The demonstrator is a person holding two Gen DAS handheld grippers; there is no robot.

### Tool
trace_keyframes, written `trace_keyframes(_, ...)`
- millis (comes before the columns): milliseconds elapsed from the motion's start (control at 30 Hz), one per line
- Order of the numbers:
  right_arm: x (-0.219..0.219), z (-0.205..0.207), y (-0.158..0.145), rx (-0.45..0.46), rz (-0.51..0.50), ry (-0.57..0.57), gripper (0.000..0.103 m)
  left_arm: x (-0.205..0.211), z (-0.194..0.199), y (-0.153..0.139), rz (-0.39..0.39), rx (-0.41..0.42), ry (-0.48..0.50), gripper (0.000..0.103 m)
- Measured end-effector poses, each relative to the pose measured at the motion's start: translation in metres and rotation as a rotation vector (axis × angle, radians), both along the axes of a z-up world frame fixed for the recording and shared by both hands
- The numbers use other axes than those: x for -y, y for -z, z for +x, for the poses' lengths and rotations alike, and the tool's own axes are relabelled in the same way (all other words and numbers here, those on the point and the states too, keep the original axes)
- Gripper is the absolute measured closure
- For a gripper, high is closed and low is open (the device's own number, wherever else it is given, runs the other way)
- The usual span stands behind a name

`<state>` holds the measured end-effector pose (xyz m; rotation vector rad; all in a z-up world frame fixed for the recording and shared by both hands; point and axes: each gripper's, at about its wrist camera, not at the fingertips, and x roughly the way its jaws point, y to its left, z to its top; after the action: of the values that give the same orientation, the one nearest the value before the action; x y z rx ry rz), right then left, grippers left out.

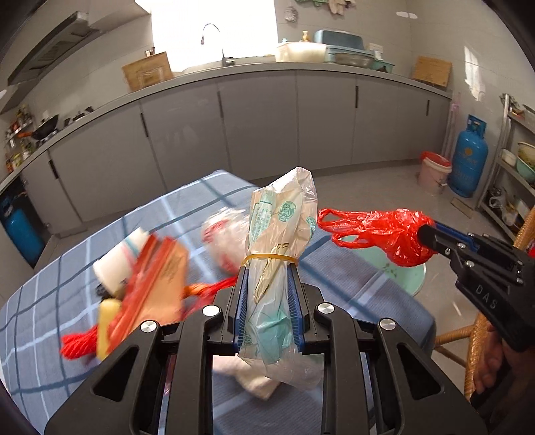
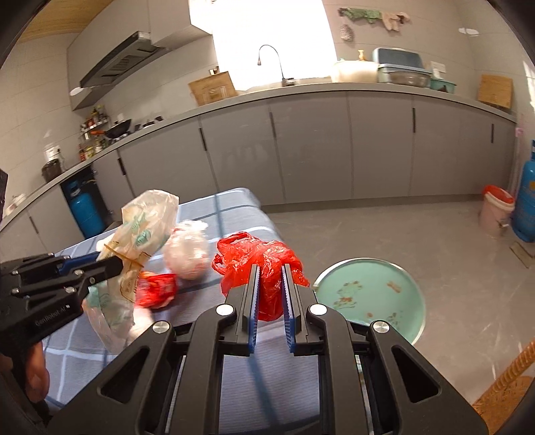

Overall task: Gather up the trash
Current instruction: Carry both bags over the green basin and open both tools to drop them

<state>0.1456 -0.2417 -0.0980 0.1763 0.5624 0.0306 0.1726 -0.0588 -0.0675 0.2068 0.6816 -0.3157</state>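
gripping one printed bag point(image 1: 281, 241) — left tool point(image 1: 269, 271); right tool point(image 2: 270, 267) clamps one red bag point(image 2: 264, 264).

Daylight enters through the window point(image 1: 214, 30) above the far counter, which is overexposed to plain white in both views. The room is evenly bright, with soft reflections on the cabinet doors point(image 2: 301, 147). Fisheye distortion bows the countertop line and darkens the frame corners. Motion blur smears the litter on the bench point(image 1: 50, 301); the fingers point(image 1: 242, 301) remain sharp.
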Motion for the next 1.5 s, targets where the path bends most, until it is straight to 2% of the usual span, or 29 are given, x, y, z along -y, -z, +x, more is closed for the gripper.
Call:
trace_keyframes(200,0.048,0.013,0.016,-0.019,-0.017,0.097,0.088,0.055,0.029,0.008,-0.032,-0.055,0.089,0.080)
trace_keyframes(500,0.091,0.033,0.051,-0.066,-0.043,0.170,0.088,0.123,0.061,0.023,-0.034,-0.077,0.191,0.080)
trace_keyframes(833,0.124,0.052,0.087,-0.103,-0.020,0.219,0.087,0.168,0.085,0.053,-0.008,-0.114,0.237,0.077)
trace_keyframes(900,0.128,0.055,0.092,-0.098,-0.014,0.219,0.084,0.174,0.089,0.055,-0.008,-0.112,0.247,0.074)
trace_keyframes(933,0.131,0.057,0.095,-0.100,-0.014,0.220,0.083,0.176,0.090,0.055,-0.008,-0.108,0.247,0.069)
trace_keyframes(967,0.131,0.059,0.097,-0.105,-0.011,0.227,0.073,0.179,0.091,0.057,-0.001,-0.109,0.256,0.057)
trace_keyframes(1000,0.133,0.059,0.098,-0.107,-0.008,0.233,0.067,0.182,0.092,0.058,0.010,-0.103,0.252,0.053)
trace_keyframes(1067,0.138,0.060,0.103,-0.113,-0.008,0.253,0.065,0.183,0.093,0.060,0.021,-0.095,0.247,0.051)
trace_keyframes(1100,0.141,0.060,0.105,-0.118,-0.001,0.262,0.056,0.183,0.094,0.062,0.033,-0.094,0.242,0.048)
trace_keyframes(1133,0.142,0.060,0.106,-0.119,0.007,0.267,0.053,0.182,0.094,0.062,0.037,-0.093,0.232,0.040)
trace_keyframes(1400,0.140,0.047,0.110,-0.150,0.017,0.286,0.051,0.158,0.090,0.060,0.021,-0.093,0.177,0.038)
trace_keyframes(1467,0.136,0.043,0.108,-0.154,0.025,0.283,0.049,0.152,0.086,0.056,0.021,-0.076,0.160,0.027)
trace_keyframes(1500,0.133,0.041,0.106,-0.154,0.026,0.281,0.048,0.149,0.082,0.053,0.018,-0.067,0.152,0.025)
